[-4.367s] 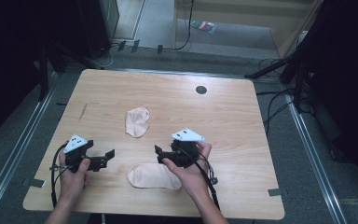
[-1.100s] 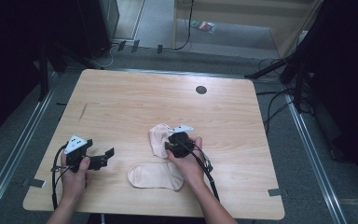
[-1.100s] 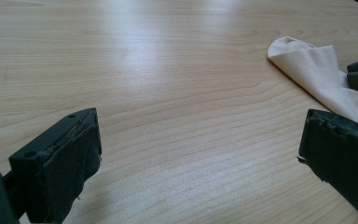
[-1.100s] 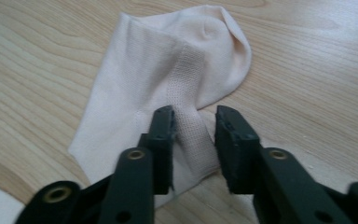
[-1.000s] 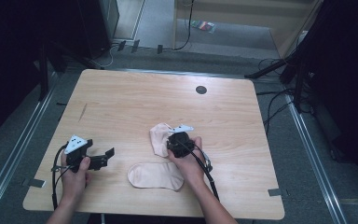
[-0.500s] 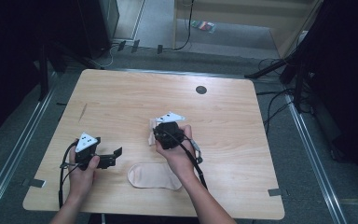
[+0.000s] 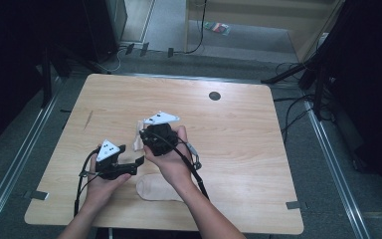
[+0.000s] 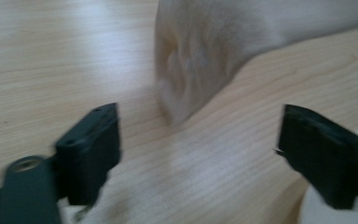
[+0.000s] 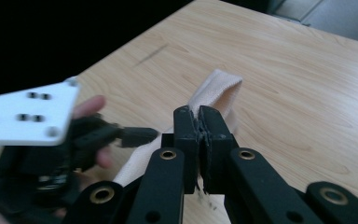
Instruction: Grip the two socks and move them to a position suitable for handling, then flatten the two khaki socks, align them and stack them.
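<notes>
My right gripper (image 7: pixel 146 141) (image 9: pixel 198 122) is shut on a beige sock (image 9: pixel 220 89), held above the table; a strip of that sock (image 7: pixel 138 139) shows left of the gripper. The sock (image 8: pixel 200 56) hangs just ahead of my left gripper (image 8: pixel 198 122), whose jaws stand wide apart with nothing between them. In the high view my left gripper (image 7: pixel 138 162) sits low at the left, close under the right one. A second beige sock (image 7: pixel 154 188) lies flat near the table's front edge, partly under the right forearm.
The wooden table (image 7: pixel 238 144) has a small dark round hole (image 7: pixel 214 95) toward the back right and a short dark mark (image 7: pixel 88 119) at the left. Cables trail from both grippers toward the front edge.
My right gripper closed on the far sock, lifted it and carried it left. My left gripper moved right and forward, toward the hanging sock.
</notes>
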Demonstrator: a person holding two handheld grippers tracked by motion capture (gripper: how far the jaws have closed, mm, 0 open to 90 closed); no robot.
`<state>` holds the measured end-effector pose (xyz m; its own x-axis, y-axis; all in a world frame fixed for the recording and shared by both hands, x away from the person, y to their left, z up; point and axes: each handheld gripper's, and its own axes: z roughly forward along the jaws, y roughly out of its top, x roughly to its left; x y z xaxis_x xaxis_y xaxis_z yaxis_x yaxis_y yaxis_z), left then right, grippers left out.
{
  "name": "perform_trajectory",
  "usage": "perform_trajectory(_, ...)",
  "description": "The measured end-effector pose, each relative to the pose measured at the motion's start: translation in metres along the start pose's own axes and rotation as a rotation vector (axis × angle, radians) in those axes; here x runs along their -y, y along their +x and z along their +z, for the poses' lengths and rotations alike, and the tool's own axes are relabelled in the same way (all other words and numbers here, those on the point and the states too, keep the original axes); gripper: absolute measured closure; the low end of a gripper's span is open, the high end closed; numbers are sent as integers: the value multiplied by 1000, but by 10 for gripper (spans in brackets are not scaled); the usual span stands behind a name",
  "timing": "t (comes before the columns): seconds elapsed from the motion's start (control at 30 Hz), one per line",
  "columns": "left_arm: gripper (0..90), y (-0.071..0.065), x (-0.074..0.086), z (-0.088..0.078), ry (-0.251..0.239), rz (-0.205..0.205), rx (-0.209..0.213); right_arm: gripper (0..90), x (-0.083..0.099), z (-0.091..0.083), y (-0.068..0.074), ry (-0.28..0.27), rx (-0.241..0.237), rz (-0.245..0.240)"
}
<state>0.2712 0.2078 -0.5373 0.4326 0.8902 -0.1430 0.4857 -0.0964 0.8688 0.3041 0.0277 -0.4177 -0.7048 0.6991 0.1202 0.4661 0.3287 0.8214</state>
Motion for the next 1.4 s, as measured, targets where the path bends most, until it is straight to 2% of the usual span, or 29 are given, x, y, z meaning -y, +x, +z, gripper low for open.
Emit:
perform_trajectory(0.03,231,0,0,0,-1,16,-34,877,-1,-3,2,-5,-10,-4)
perform_trajectory(0.17,671,1,4,-4,-19,78,-178,877,2,-13,-2,-15,-6,-2)
perform_trajectory(0.2,747,2,4,-5,-28,87,-204,877,4,-14,-6,-12,3,0)
perform_trajectory(0.27,879,3,4,-8,-39,119,-221,877,11,-13,-19,6,32,14)
perform_trajectory(0.4,876,-5,4,-6,-29,192,-232,877,30,-7,-41,45,71,28)
perform_trajectory(0.5,790,-9,5,-3,-32,200,-235,878,47,-3,-55,66,84,43)
perform_trajectory(0.63,758,-12,8,2,-13,219,-225,878,63,-1,-72,94,97,65)
perform_trajectory(0.7,688,-12,9,4,6,215,-216,878,68,-1,-78,107,111,68)
perform_trajectory(0.9,584,-4,11,2,13,153,-193,878,82,-1,-94,141,127,44)
perform_trajectory(1.0,572,0,12,0,16,129,-193,876,87,0,-99,156,168,-9)
perform_trajectory(1.1,560,3,12,-3,9,109,-192,864,91,0,-107,149,176,-37)
perform_trajectory(1.13,560,4,12,-4,9,101,-188,827,92,0,-109,152,185,-45)
perform_trajectory(1.17,557,5,11,-4,3,88,-186,733,93,1,-112,147,205,-53)
perform_trajectory(1.2,553,6,11,-4,4,78,-184,635,94,0,-115,142,228,-46)
perform_trajectory(1.27,550,8,10,-5,-3,44,-168,544,95,-2,-120,130,242,-24)
perform_trajectory(1.3,549,9,9,-5,-3,21,-155,524,96,-4,-123,116,256,-15)
perform_trajectory(1.4,538,13,6,-3,-8,-41,-99,553,98,-14,-130,81,275,36)
